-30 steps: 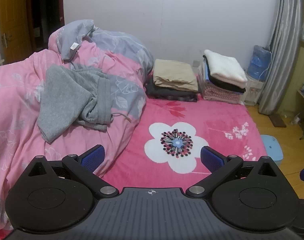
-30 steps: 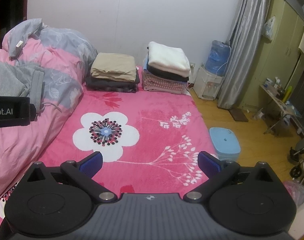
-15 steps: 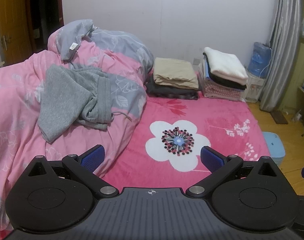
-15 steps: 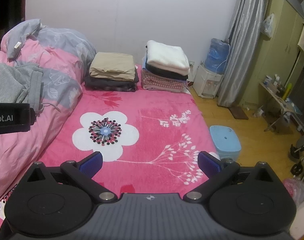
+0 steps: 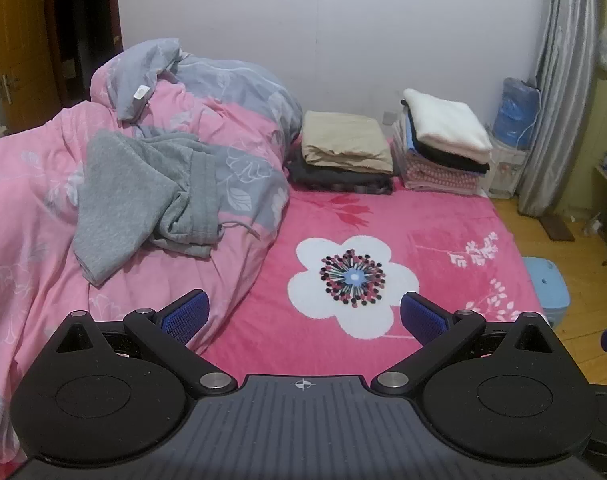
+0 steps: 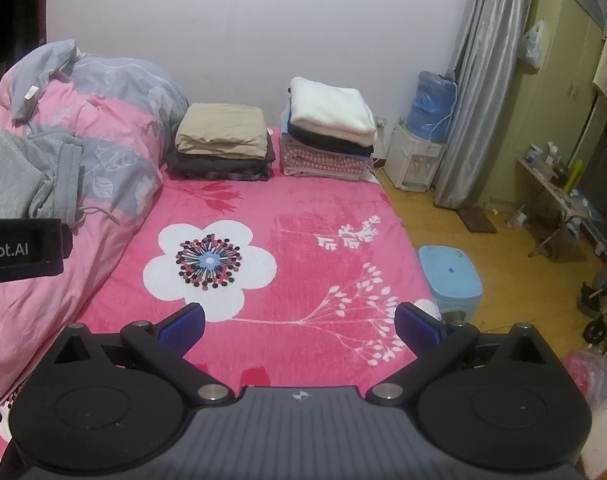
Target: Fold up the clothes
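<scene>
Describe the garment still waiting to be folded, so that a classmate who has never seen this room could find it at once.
Start at the bed, then the heaped pink and grey quilt on its left. The grey garment lies crumpled on that quilt. Unlike the stacks by the wall, it is loose, unfolded and trails a drawstring.

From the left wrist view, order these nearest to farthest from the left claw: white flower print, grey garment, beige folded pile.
1. white flower print, just ahead of the left claw.
2. grey garment, left, crumpled on the duvet.
3. beige folded pile, far end by the wall.

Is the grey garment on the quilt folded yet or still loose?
Loose. The grey garment lies crumpled on the pink quilt, drawstring trailing, unlike the squared folded stacks by the wall.
</scene>
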Demonstrator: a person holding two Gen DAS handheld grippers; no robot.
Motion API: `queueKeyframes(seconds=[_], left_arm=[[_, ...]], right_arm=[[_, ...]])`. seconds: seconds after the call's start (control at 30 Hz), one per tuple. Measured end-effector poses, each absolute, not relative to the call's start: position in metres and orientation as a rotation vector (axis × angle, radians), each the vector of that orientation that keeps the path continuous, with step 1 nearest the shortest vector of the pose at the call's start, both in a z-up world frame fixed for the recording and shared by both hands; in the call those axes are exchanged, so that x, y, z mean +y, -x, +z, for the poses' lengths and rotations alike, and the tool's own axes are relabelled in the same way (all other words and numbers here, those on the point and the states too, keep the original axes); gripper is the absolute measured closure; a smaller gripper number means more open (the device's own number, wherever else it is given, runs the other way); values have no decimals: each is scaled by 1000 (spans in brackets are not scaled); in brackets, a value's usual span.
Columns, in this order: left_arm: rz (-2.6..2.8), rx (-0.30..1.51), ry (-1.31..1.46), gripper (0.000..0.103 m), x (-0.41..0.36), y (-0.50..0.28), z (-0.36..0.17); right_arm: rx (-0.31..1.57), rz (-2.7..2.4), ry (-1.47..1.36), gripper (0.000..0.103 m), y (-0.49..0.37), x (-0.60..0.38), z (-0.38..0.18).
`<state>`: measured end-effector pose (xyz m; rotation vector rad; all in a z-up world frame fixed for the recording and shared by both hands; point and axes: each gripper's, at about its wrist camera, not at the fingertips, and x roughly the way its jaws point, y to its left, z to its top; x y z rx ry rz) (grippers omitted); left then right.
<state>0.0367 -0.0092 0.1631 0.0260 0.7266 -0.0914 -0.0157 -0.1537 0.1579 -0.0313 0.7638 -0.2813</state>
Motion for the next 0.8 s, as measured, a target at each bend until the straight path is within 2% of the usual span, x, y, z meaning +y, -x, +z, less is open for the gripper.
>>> queueKeyframes(seconds=[0.8], left_arm=[[-93, 733, -33, 0, -12, -38, 163]], right_arm=[[763, -286, 31, 0, 15, -156, 158]])
